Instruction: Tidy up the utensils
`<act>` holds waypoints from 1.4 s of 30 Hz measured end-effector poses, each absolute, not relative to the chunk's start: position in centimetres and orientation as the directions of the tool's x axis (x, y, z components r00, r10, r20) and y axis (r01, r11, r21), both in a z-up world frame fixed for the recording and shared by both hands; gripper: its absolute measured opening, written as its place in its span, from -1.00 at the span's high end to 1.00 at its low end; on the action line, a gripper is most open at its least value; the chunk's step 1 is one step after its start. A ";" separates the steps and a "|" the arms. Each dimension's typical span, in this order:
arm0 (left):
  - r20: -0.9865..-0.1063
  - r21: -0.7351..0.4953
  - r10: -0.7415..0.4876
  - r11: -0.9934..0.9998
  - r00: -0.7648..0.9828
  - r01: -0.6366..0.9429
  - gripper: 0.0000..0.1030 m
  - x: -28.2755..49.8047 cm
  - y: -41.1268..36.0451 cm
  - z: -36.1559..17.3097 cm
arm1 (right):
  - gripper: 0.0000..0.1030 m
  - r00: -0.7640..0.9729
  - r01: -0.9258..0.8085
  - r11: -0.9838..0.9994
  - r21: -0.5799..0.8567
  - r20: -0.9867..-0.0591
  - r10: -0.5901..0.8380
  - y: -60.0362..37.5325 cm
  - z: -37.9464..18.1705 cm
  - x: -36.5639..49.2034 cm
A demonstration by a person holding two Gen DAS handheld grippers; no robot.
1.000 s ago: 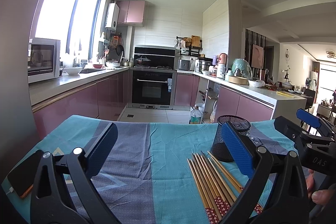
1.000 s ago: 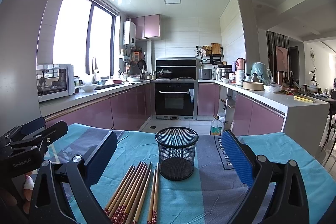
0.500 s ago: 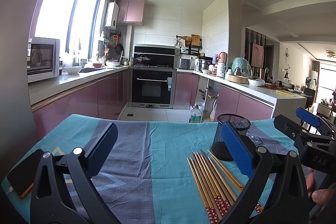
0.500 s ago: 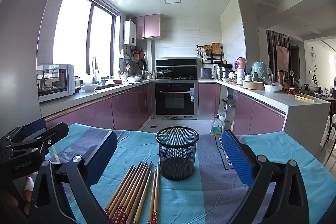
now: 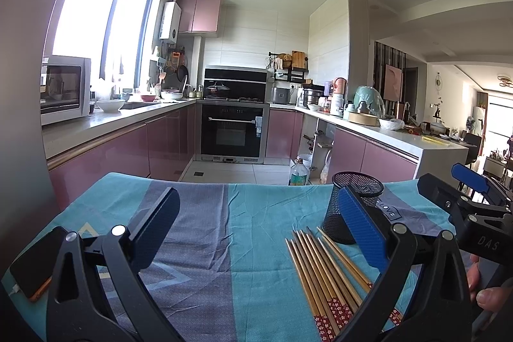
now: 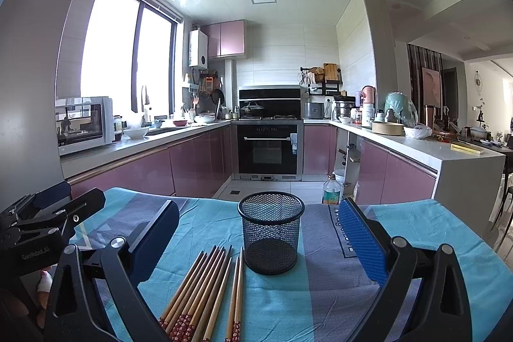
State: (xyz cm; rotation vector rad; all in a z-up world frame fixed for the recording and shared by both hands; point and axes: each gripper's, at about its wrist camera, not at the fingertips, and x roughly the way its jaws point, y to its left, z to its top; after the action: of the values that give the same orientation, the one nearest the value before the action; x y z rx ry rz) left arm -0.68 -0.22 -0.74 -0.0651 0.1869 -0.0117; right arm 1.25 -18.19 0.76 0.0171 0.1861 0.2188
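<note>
Both grippers, left (image 5: 256,229) and right (image 6: 259,239), hover spread and empty above chopsticks (image 6: 205,290) laid beside the mesh cup (image 6: 271,233), ready for sorting.

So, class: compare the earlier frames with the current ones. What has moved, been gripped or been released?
Nothing visibly changed. The left gripper and right gripper hang open and empty above the cloth; the chopsticks lie untouched beside the upright mesh cup.
</note>
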 end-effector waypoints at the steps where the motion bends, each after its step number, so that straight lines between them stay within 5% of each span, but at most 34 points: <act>1: -0.186 -0.065 -0.017 0.998 0.982 0.005 -0.89 -0.7 -0.2 -0.8 | -0.87 0.959 -0.214 0.976 0.037 -0.180 0.217 -18.2 0.8 1.3; 7: -0.233 -0.073 -0.046 0.997 0.971 0.029 -0.89 -0.3 -0.3 -1.0 | -0.87 0.951 -0.228 0.973 0.038 -0.205 0.231 -18.3 0.4 1.8; 16: -0.357 -0.018 -0.070 0.997 0.931 0.069 -0.89 1.9 -1.4 -2.6 | -0.86 0.893 -0.253 0.965 0.075 -0.367 0.262 -19.0 -1.6 4.1; 29: -0.633 0.031 -0.108 0.986 0.767 0.164 -0.62 7.8 -2.6 -6.7 | -0.13 0.686 -0.320 0.940 0.115 -0.656 0.313 -18.2 -6.1 8.9; 42: -0.753 0.005 -0.151 0.972 0.641 0.235 -0.39 11.8 -3.7 -10.0 | 0.26 0.561 -0.364 0.923 0.126 -0.761 0.325 -16.9 -8.3 11.2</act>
State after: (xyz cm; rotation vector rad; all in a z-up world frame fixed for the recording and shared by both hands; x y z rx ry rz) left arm 11.85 -3.73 -9.98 0.1061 0.8474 -0.2204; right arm 11.17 -16.90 -8.29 -0.0472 0.8868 0.4058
